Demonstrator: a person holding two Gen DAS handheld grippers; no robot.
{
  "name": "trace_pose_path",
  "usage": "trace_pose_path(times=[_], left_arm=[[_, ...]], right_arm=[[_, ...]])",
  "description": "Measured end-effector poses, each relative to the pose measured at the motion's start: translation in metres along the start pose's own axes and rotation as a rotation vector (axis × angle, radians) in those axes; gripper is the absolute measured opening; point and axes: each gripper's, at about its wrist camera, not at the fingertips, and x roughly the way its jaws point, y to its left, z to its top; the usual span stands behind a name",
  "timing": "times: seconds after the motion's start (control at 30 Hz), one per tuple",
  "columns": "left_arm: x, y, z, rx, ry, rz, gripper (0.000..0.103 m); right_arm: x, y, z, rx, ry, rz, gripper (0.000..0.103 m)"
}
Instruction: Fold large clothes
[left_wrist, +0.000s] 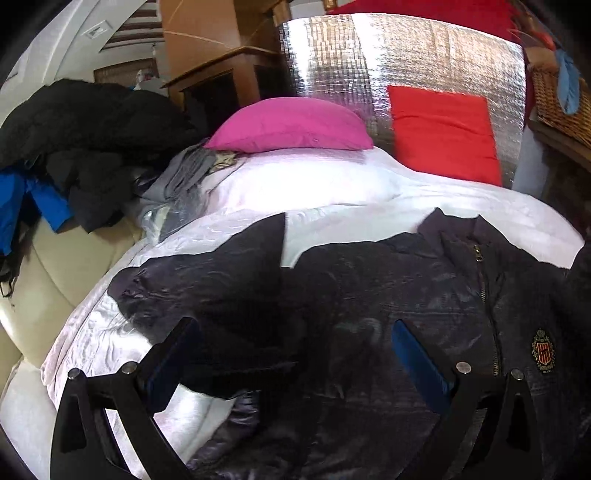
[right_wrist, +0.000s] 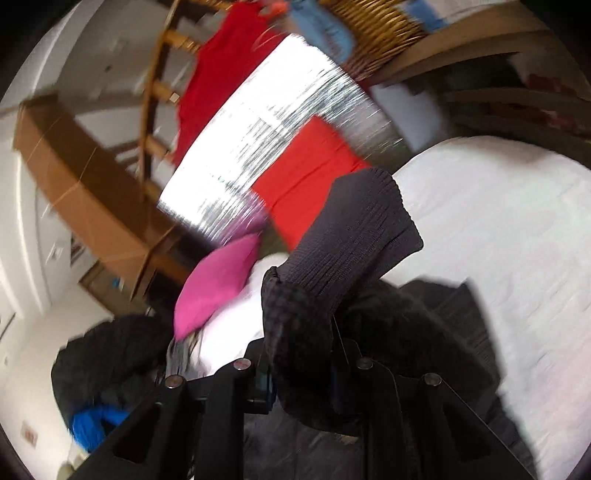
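1. Right wrist view: right gripper (right_wrist: 301, 373) is pinching the sleeve (right_wrist: 306, 306) of the dark jacket (left_wrist: 369, 295), ribbed cuff (right_wrist: 362, 229) sticking up past the fingers, clear of the bed.
2. Left gripper (left_wrist: 295, 354) is hanging open over the jacket's middle, holding nothing.
3. Jacket is lying zip-up across the white duvet (left_wrist: 332, 184), toward its near edge; pink pillow (left_wrist: 291, 123) is sitting at the far edge.
4. Step in hand: folding the sleeve in over the body, probably — this frame is blurring.
5. Next move is calling for laying the cuff flat across the chest, letting go, with the left pinning the body.
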Motion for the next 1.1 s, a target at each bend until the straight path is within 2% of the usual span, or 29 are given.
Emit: trace_pose_path(times=[0.23, 0.33, 0.37, 0.47, 0.53, 0.57, 0.6, 0.8, 0.9, 1.03, 1.1], left_arm=[[-0.006, 0.039, -0.002, -0.08, 0.004, 0.035, 0.103], [-0.003, 0.054, -0.004, -0.106, 0.019, 0.055, 0.103], [-0.002, 0.056, -0.005, -0.11, 0.024, 0.061, 0.103], [0.002, 0.062, -0.006, -0.119, 0.037, 0.08, 0.103], [0.004, 0.063, -0.006, -0.122, 0.042, 0.09, 0.103], [0.004, 0.063, -0.006, -0.123, 0.041, 0.092, 0.103], [0.003, 0.062, -0.005, -0.121, 0.039, 0.093, 0.103], [-0.001, 0.055, -0.004, -0.099, 0.025, 0.099, 0.103], [-0.003, 0.054, -0.004, -0.087, 0.022, 0.088, 0.103], [-0.004, 0.054, -0.004, -0.083, 0.033, 0.054, 0.103], [-0.004, 0.052, -0.004, -0.076, 0.035, 0.046, 0.103]], right_arm=[[0.042, 0.044, -0.055, -0.092, 0.152, 0.043, 0.023], [0.059, 0.052, -0.082, -0.106, 0.26, 0.067, 0.023], [0.065, 0.055, -0.088, -0.111, 0.295, 0.068, 0.026], [0.076, 0.056, -0.113, -0.111, 0.439, 0.053, 0.028], [0.078, 0.051, -0.127, -0.095, 0.506, 0.05, 0.041], [0.078, 0.047, -0.132, -0.077, 0.533, 0.066, 0.067], [0.077, 0.046, -0.134, -0.061, 0.543, 0.086, 0.082], [0.047, 0.036, -0.13, -0.043, 0.544, 0.13, 0.082], [0.035, 0.045, -0.114, -0.044, 0.49, 0.142, 0.082], [0.019, 0.025, -0.087, 0.04, 0.38, 0.076, 0.082], [0.018, 0.006, -0.074, 0.096, 0.311, -0.012, 0.082]])
